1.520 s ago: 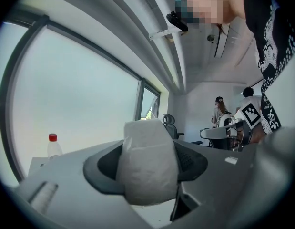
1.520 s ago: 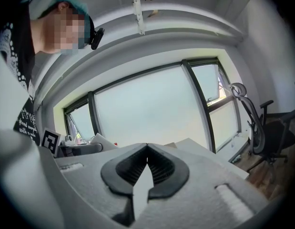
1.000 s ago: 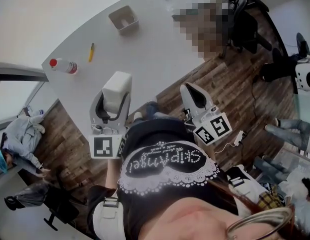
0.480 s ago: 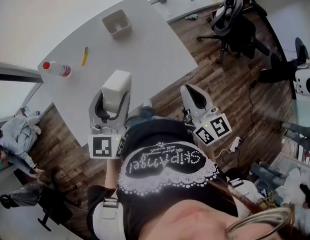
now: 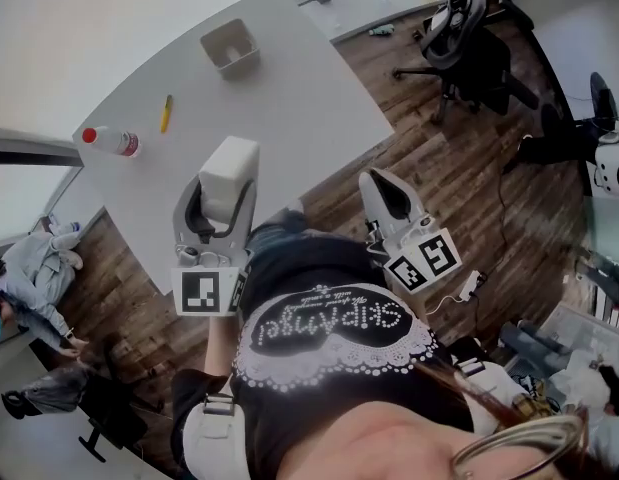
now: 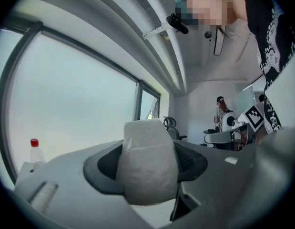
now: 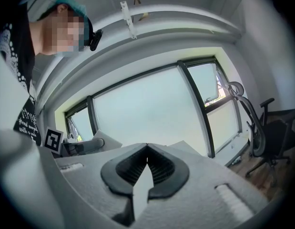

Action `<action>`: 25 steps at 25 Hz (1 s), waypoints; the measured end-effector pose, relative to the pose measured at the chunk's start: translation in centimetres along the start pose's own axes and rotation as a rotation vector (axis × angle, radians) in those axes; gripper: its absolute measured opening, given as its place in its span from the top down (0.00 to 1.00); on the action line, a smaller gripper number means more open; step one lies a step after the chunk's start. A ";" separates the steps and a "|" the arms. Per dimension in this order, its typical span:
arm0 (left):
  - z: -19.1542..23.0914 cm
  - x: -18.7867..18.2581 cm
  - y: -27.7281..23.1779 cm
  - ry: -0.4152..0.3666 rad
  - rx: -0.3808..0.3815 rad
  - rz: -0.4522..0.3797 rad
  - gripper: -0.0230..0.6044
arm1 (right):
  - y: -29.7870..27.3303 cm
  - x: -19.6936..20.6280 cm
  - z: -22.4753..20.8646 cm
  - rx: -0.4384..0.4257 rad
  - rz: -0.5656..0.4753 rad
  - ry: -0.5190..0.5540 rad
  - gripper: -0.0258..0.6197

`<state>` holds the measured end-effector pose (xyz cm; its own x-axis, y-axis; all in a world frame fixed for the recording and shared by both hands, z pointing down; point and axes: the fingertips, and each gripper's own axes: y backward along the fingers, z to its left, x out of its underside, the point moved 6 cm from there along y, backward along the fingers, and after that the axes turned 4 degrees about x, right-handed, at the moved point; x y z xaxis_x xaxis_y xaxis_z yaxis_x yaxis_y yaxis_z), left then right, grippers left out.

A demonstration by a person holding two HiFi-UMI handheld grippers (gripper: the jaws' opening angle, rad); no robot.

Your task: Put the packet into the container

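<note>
White paper-wrapped packet (image 5: 231, 166) clamped between jaws of left gripper (image 5: 224, 203), centre-left of frame, over near edge of grey table (image 5: 309, 118). Likely light, soft, squashy: mid-body hold suits, gentle squeeze. Long axis runs along jaws, free end pointing up-frame toward small beige square container (image 5: 229, 48). Right gripper (image 5: 391, 196) closed on nothing.

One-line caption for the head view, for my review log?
Left gripper grips the white packet, container farther across the table; right gripper shut, empty.
</note>
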<state>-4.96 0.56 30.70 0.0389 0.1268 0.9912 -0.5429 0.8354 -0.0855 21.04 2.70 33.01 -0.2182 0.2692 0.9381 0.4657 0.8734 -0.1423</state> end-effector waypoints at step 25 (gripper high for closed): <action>8.5 0.5 -3.7 0.075 0.000 0.031 0.52 | -7.3 -1.4 3.1 0.080 0.097 0.099 0.96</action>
<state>-10.06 -7.01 32.34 0.0851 0.1919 0.9777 -0.5451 0.8303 -0.1156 15.30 -2.78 31.76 -0.0879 0.3154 0.9449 0.4099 0.8760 -0.2542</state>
